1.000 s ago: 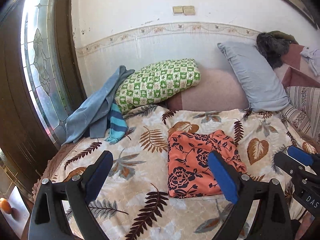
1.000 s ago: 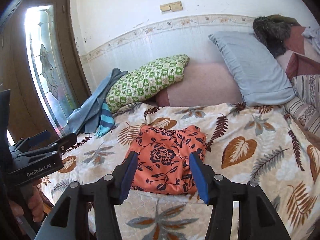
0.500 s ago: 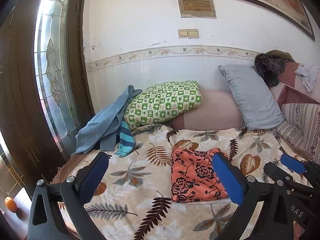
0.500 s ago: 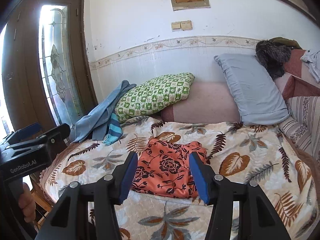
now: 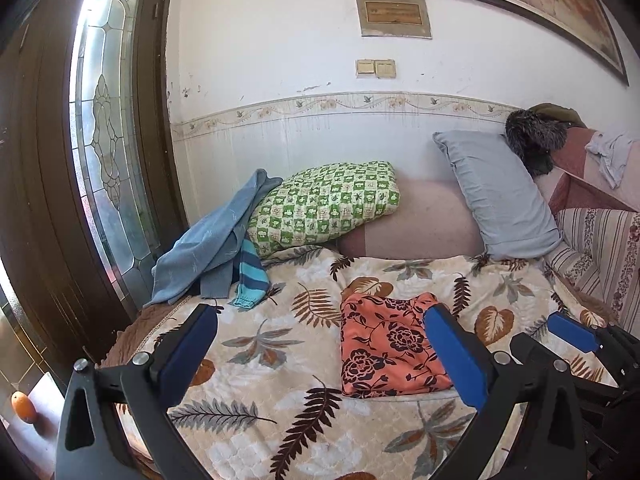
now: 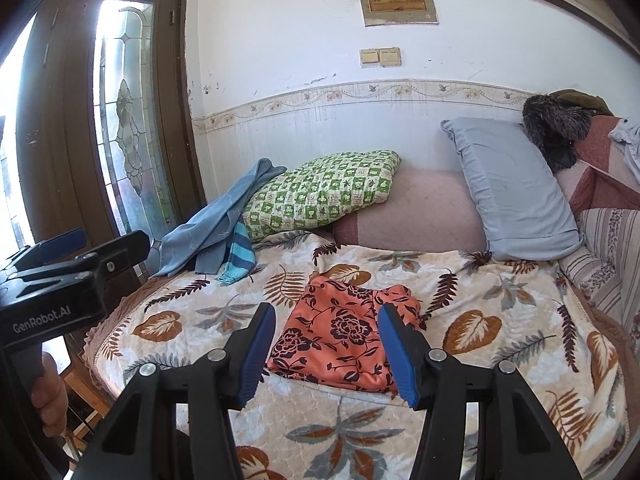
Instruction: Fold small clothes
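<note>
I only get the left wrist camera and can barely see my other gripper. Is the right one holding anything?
Observer: No. The right gripper has its jaws apart and grips nothing. The folded orange flowered cloth lies on the leaf-print bedspread beyond them.
Operator: What's holding my left gripper?
Observer: A bare hand wraps around its black handle, low at the left edge.
Operator: Is anything written on it?
Observer: Yes, white letters on the body of the left gripper read GenRobot.AI. Its jaws have just been opening, with nothing between them.
</note>
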`<action>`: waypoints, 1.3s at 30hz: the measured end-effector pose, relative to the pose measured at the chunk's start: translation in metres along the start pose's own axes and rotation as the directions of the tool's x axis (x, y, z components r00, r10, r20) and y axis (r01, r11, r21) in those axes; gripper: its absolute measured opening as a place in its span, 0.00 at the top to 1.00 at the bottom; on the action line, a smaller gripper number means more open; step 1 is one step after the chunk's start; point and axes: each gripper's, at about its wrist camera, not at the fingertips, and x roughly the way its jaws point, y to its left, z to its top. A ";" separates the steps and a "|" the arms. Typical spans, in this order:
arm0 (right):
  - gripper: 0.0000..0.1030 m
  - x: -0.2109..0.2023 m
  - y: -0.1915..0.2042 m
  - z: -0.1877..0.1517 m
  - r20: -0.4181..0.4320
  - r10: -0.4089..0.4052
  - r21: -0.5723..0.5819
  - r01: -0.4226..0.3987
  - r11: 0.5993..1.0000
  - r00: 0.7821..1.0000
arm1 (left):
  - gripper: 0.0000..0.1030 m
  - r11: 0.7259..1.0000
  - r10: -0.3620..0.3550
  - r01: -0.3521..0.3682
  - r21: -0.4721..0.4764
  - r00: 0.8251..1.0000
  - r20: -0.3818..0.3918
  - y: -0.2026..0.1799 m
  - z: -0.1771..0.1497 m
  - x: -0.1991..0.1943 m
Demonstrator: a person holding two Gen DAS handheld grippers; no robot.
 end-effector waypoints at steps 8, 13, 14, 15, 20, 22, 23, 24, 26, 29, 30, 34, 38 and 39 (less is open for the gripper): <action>0.44 0.008 0.006 -0.002 -0.015 0.005 -0.020 -0.005 1.000 1.000 | 0.00 1.000 0.009 -0.010 -0.024 1.000 -0.016 0.008 -0.003 0.006; 0.44 0.012 0.008 -0.002 -0.022 0.004 -0.027 -0.005 1.000 1.000 | 0.00 0.999 0.011 -0.012 -0.037 1.000 -0.027 0.012 -0.004 0.010; 0.44 0.013 0.008 -0.002 -0.023 0.004 -0.028 -0.005 1.000 1.000 | 0.00 0.999 0.012 -0.013 -0.039 1.000 -0.027 0.013 -0.004 0.010; 0.44 0.012 0.008 -0.002 -0.022 0.004 -0.027 -0.005 1.000 1.000 | 0.00 0.999 0.012 -0.013 -0.041 1.000 -0.028 0.013 -0.005 0.011; 0.44 0.015 0.011 -0.003 -0.026 0.010 -0.035 -0.010 0.999 1.000 | 0.00 0.999 0.012 -0.013 -0.040 1.000 -0.028 0.014 -0.005 0.011; 0.44 0.016 0.012 -0.004 -0.029 0.012 -0.036 -0.013 0.999 1.000 | 0.00 0.999 0.010 -0.011 -0.038 1.000 -0.030 0.014 -0.005 0.010; 0.44 0.017 0.012 -0.005 -0.032 0.013 -0.035 -0.015 0.999 0.999 | 0.00 0.999 0.007 -0.009 -0.035 0.999 -0.031 0.014 -0.005 0.011; 0.44 0.017 0.013 -0.005 -0.034 0.015 -0.035 -0.016 0.999 0.999 | 0.00 0.999 0.006 -0.008 -0.033 0.999 -0.032 0.014 -0.005 0.011; 0.44 0.017 0.014 -0.006 -0.033 0.017 -0.037 -0.018 0.999 0.999 | 0.00 0.999 0.006 -0.007 -0.031 0.999 -0.032 0.014 -0.006 0.011; 0.44 0.018 0.015 -0.006 -0.032 0.020 -0.038 -0.022 0.999 0.999 | 0.00 1.000 0.005 -0.006 -0.030 1.000 -0.030 0.013 -0.006 0.010; 0.44 0.018 0.015 -0.006 -0.032 0.021 -0.038 -0.022 0.999 0.999 | 0.00 1.000 0.005 -0.006 -0.030 1.000 -0.031 0.013 -0.006 0.010; 0.44 0.017 0.015 -0.006 -0.028 0.022 -0.038 -0.023 0.999 0.999 | 0.00 1.000 -0.001 0.001 -0.029 1.000 -0.019 0.013 -0.006 0.007; 0.44 0.015 0.017 -0.004 -0.018 0.029 -0.041 -0.030 0.999 0.999 | 0.00 1.000 -0.015 0.014 -0.027 1.000 -0.007 0.013 -0.005 0.001; 0.44 0.014 0.018 -0.004 -0.015 0.030 -0.043 -0.031 0.999 0.999 | 0.00 0.999 -0.016 0.016 -0.027 1.000 -0.004 0.014 -0.005 -0.001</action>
